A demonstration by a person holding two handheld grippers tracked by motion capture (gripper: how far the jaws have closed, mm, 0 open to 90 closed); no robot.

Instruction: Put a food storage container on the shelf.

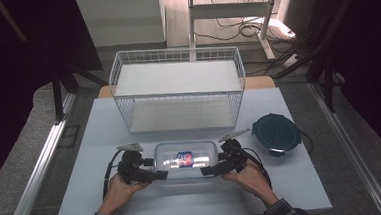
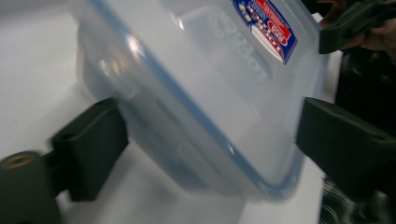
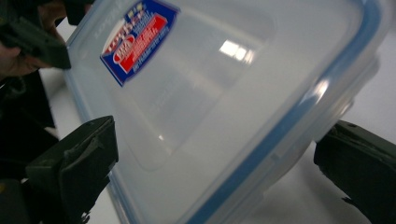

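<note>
On the table (image 1: 293, 181), the left gripper (image 1: 158, 175) and right gripper (image 1: 206, 170) are gripping opposite ends of the clear lidded container (image 1: 185, 160), jaws spread wide around it. The high view is also showing a wire basket (image 1: 177, 90) and round dark lid (image 1: 276, 133) beyond.

Both grippers (image 1: 161, 175) (image 1: 206, 170) flank the lidded container (image 1: 185, 160).

Lidded food container (image 1: 185, 160) at the near centre of the counter (image 1: 100, 138), label (image 1: 185, 159) on its lid. Left gripper (image 1: 158, 175) at the container's left end, right gripper (image 1: 205, 171) at its right end, each with one of its fingers (image 2: 91, 144) on either side of a near corner. Wire basket (image 1: 177, 88) behind the container, at the counter's far edge. Round lid (image 1: 276, 134) to the right of the container, in front of the basket's right corner. Desk frame (image 1: 233, 12) on the floor beyond the counter.
</note>
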